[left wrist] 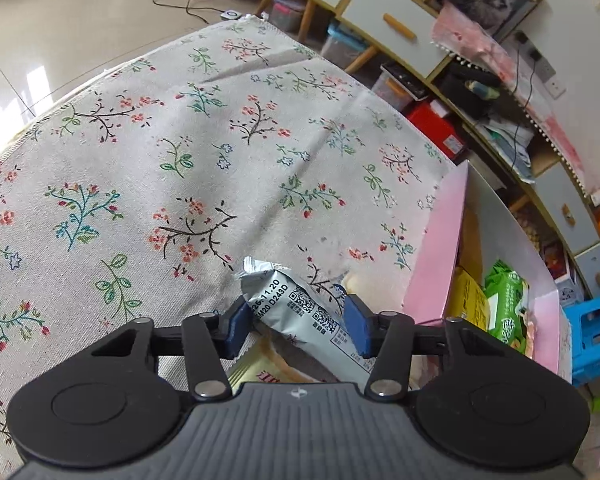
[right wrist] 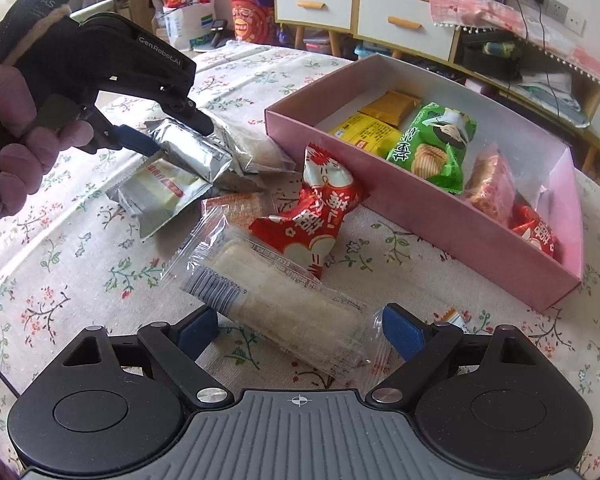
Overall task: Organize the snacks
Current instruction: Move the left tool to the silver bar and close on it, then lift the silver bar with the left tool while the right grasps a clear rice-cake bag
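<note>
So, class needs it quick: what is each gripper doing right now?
Left gripper: closed on the silver snack packet.
Right gripper: open, holding nothing, with the clear-wrapped wafer pack lying between its fingers.

Left tool [left wrist: 298, 326] grips a silver snack packet [left wrist: 300, 312] over floral tablecloth [left wrist: 180, 152].

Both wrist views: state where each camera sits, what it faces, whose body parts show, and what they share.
Left wrist: rides the left gripper, angled down at the tablecloth; jaws around a silver snack packet; no hand shows.
Right wrist: rides the right gripper, angled down; open jaws straddle a clear wafer pack; the person's hand holds the other gripper.
Shared: silver packet, pink box, tablecloth.
</note>
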Available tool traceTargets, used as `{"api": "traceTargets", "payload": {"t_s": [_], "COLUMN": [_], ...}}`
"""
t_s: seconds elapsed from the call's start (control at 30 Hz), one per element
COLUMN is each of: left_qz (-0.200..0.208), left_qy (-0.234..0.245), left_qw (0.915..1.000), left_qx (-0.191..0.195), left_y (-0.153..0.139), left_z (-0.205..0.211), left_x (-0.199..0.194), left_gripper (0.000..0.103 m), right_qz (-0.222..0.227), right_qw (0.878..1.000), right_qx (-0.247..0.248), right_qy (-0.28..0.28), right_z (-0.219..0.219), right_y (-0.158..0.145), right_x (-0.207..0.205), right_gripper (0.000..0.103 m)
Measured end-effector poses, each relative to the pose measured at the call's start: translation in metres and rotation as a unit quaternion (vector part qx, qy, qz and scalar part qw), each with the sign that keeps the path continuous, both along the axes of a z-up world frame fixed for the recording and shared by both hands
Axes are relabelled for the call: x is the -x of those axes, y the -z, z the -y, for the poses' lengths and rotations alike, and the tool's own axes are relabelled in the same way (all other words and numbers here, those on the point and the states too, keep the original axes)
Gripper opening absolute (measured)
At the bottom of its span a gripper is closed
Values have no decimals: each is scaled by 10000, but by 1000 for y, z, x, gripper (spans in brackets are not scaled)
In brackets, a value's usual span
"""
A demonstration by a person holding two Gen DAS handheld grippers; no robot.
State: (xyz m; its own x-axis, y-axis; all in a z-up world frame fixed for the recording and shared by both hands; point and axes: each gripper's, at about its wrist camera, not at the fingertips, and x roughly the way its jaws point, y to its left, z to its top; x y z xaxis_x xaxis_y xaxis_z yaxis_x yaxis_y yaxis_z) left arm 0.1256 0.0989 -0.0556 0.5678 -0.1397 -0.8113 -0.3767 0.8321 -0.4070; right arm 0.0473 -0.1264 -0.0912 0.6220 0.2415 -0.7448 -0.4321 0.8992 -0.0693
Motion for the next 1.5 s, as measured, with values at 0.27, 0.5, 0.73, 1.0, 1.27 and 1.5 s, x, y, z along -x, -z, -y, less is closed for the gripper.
{"api": "traceTargets", "payload": {"t_s": [0.27,0.5,0.73,1.0,1.27,1.5], "left_qz": [41,-46,-186,-232,50,-105], "left_qy": [-7,-115,316,1051,1562,1281], "left_qw": [9999,9999,9991,9937,9720,9807], "left_qx": [-97,-40,-192,-326,-1753,-1474], "left_y": [-5,-5,-7,-9,-19,-17], "left_z": [-20,-63,-99,-129,-125,-120], "left_x": [4,22,47,69,76,76], "left_gripper": [38,37,38,39,38,65], "right_qz": [73,86,76,-106,-762,-492], "right_qw": [9999,9999,9999,9996,9936,9969], "right_qx": [83,69,42,-217,-837,-477], "right_qy": [-1,32,70,117,-22,-398], "right_z": [-1,-2,-3,-8,-16,-34], "right_y": [-2,-5,-7,-15,-25,-29], "right_x": [1,4,7,11,14,25], "right_gripper": [89,86,81,70,65,68]}}
